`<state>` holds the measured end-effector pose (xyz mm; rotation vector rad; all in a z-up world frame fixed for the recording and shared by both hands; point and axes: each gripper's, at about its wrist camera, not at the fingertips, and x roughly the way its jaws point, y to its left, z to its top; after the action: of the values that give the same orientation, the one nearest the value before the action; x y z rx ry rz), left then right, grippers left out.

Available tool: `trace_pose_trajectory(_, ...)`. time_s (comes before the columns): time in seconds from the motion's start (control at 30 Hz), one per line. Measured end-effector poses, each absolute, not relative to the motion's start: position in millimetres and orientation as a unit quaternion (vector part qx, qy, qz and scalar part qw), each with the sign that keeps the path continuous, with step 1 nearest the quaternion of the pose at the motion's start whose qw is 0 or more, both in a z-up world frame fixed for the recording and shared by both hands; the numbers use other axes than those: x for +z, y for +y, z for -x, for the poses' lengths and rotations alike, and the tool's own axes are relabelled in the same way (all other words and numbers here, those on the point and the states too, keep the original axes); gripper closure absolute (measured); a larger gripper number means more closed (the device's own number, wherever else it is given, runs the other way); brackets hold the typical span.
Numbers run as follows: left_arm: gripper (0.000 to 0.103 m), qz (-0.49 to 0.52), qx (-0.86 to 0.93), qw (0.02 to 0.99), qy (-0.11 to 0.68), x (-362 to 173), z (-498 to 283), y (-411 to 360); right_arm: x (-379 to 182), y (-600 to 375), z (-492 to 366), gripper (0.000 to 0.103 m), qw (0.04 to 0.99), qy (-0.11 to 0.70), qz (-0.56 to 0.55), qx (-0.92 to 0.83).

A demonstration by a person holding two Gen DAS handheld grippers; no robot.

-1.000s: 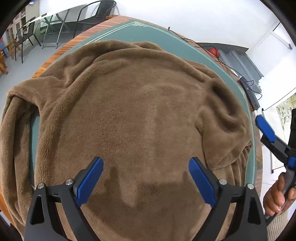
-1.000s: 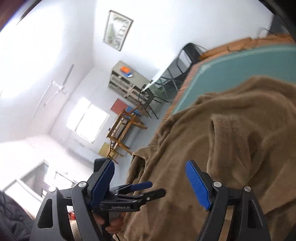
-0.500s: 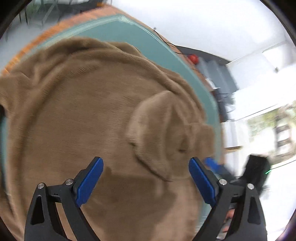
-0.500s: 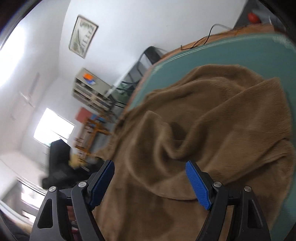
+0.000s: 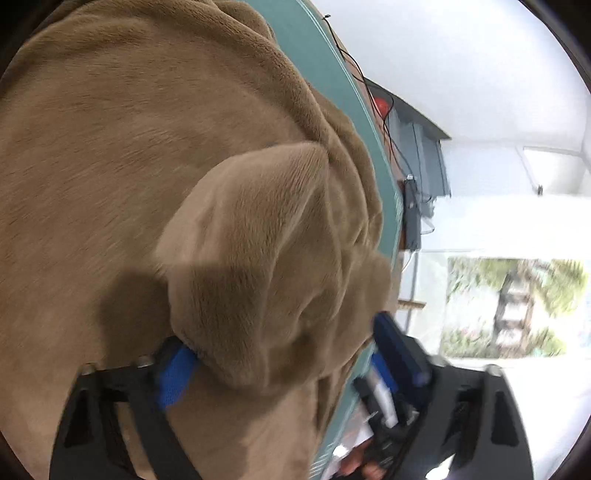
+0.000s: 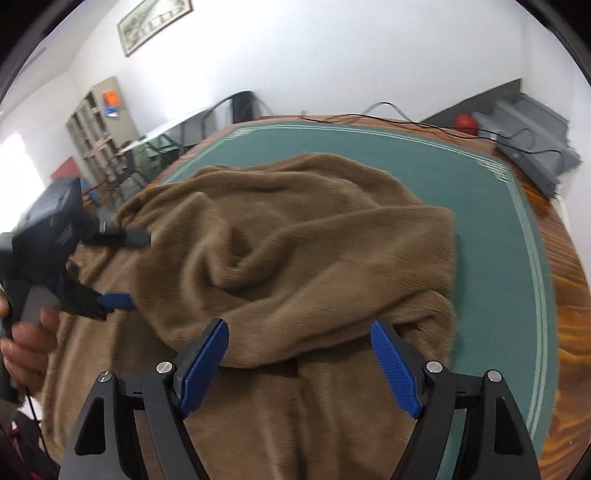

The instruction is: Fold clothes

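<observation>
Two claws in view, both spread wide. Right claw (image 6: 299,363): blue pads well apart, nothing pinched; it hovers low over the near part of the brown fleece garment (image 6: 295,240). Just beyond its pads lies the lip of a thick fold, the upper layer doubled back over the lower one. Past the fold the cloth bunches into deep creases, then ends short of the far edge of the bench (image 6: 569,280). A green mat (image 6: 491,221) covers the bench under the garment, with pale border lines and wood showing at the rim.

Left claw (image 5: 280,363): released, not clenched. A rounded flap of the garment (image 5: 258,258) sits between its pads and hides most of the left pad; whether the cloth touches both pads cannot be told, as the frame is motion-blurred. Ahead of this claw the fleece runs flat, then wrinkles toward the mat (image 5: 369,122) edge on its right.

From the right wrist camera, the left claw (image 6: 122,267) appears to the left of the right claw, its two fingers pointing into the folded layer. A hand (image 6: 29,343) grips its handle.

Farther off: a dark cable (image 6: 388,110) along the bench's far edge, a red ball (image 6: 466,124), grey shelving (image 6: 99,125), a framed picture (image 6: 153,20).
</observation>
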<state>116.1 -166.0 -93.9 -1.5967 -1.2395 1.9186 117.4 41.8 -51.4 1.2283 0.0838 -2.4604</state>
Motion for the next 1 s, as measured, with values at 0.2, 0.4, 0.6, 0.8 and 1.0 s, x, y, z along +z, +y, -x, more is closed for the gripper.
trace_pose_trajectory(0.2, 0.090, 0.505, 0.744, 0.194, -0.393, -34.9, -88.2, -166.0, -69.6, 49.7, -115.1, 0.022, 0.142, 0.096, -0.444, -0.879)
trace_pose_trajectory(0.4, 0.090, 0.409, 0.836, 0.132, -0.342, 24.6, -108.4, -232.6, -92.1, 64.9, -105.1, 0.022, 0.059, 0.158, -0.469, -0.867)
trace_pose_trajectory(0.6, 0.073, 0.492, 0.816, 0.075, -0.294, -35.6, -134.8, -269.1, -99.3, 108.7, -93.7, 0.021, 0.015, 0.082, -0.505, -0.859)
trace_pose_trajectory(0.8, 0.051, 0.549, 0.798, 0.035, -0.244, -77.4, -145.5, -269.4, -96.2, 119.0, -84.4, 0.021, -0.007, 0.064, -0.521, -0.851)
trace_pose_trajectory(1.0, 0.036, 0.532, 0.807, 0.030, -0.256, -71.9, -153.7, -282.8, -71.4, 97.1, -90.5, 0.021, -0.005, 0.101, -0.501, -0.860)
